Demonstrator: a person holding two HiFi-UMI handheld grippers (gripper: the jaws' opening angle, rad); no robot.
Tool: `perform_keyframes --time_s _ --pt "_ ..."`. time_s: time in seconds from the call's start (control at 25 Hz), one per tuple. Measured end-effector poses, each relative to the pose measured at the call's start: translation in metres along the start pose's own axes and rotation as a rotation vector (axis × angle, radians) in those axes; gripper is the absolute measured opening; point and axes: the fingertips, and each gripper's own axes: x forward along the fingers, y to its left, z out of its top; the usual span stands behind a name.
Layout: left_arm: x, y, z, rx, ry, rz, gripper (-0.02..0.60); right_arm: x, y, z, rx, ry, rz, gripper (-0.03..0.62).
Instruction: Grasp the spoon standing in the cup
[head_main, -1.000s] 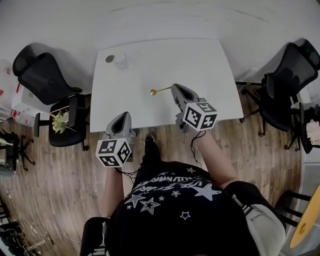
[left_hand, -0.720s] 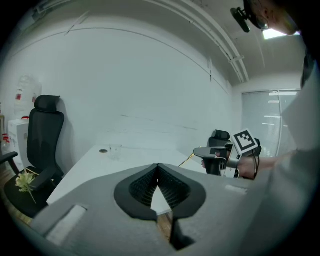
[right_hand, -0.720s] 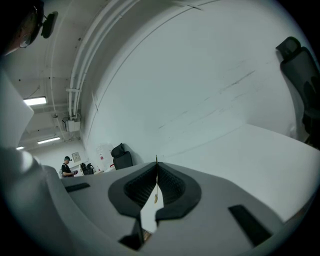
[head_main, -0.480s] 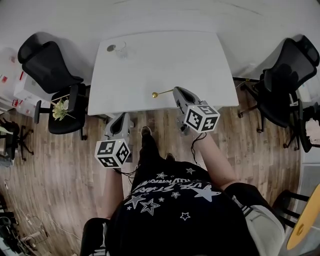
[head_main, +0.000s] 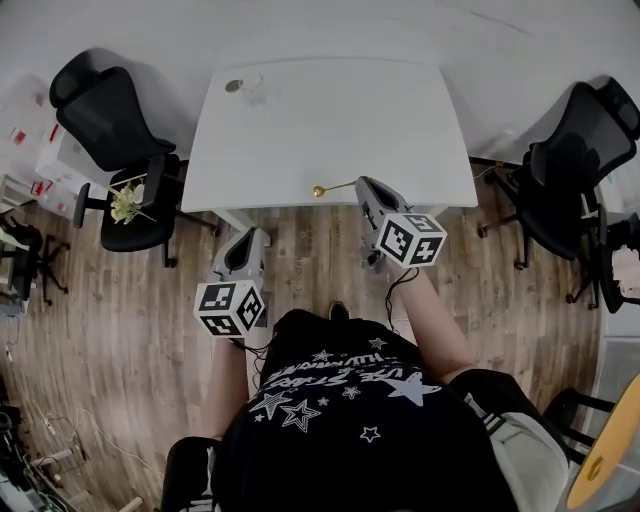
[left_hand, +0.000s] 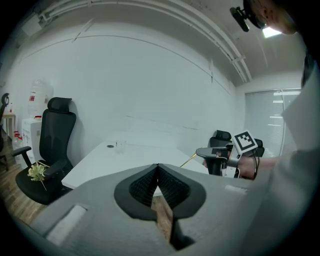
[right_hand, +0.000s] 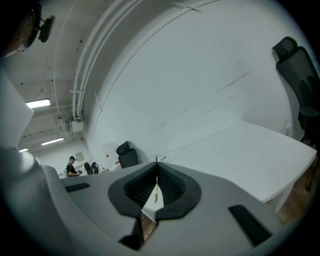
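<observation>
Right gripper view looks right along the right gripper, and its fingers are squeezed tight on a thin gold spoon, which sits in the crack where the two dark pads meet. Head view shows the same spoon poking out sideways from the right gripper, with its round end pointing toward the person's left. It hangs in the air over the near edge of the white counter. So the spoon is not in the cup now. The cup is small and clear and stands far off at the back left corner of the counter, well apart from the spoon. The left gripper has its fingers pressed together with nothing in them, and in the head view it hangs low over the wood floor, near the person's body. I think the grab is done and the job now is just to hold on well. The spoon is skinny and smooth, so it could slip or spin between the pads. A good way is to squeeze firmly, move the hand slowly, and not tip or shake the spoon. The left gripper is best kept out of the way so it does not bump it.
</observation>
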Motion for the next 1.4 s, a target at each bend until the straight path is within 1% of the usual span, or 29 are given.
perform_keyframes --time_s 0.08,0.24,0.36,0.52,0.8,1.12,1.4 --pt "-0.005 -0.001 0.0 0.008 0.003 -0.001 0.008 -0.003 0.0 -0.001 0.009 -0.005 -0.005 0.015" --pt "-0.015 0.007 0.001 0.016 0.002 -0.009 0.008 -0.004 0.012 -0.004 -0.032 -0.013 -0.015 0.015" --pt "-0.026 0.012 -0.002 0.009 0.009 -0.024 0.008 -0.01 0.024 -0.01 -0.029 -0.011 -0.026 0.014" --pt "-0.043 0.01 -0.005 0.003 0.016 -0.06 0.008 -0.028 0.038 -0.022 -0.028 -0.001 -0.059 0.014" --pt "-0.067 0.001 -0.011 0.016 0.016 -0.124 0.008 -0.065 0.056 -0.037 -0.009 -0.033 -0.119 0.014" --pt "-0.086 -0.008 -0.022 0.014 0.021 -0.183 0.008 -0.1 0.077 -0.051 -0.078 -0.041 -0.145 0.014" --pt "-0.102 -0.016 -0.031 0.012 0.019 -0.216 0.008 -0.122 0.085 -0.062 -0.081 -0.041 -0.175 0.014"
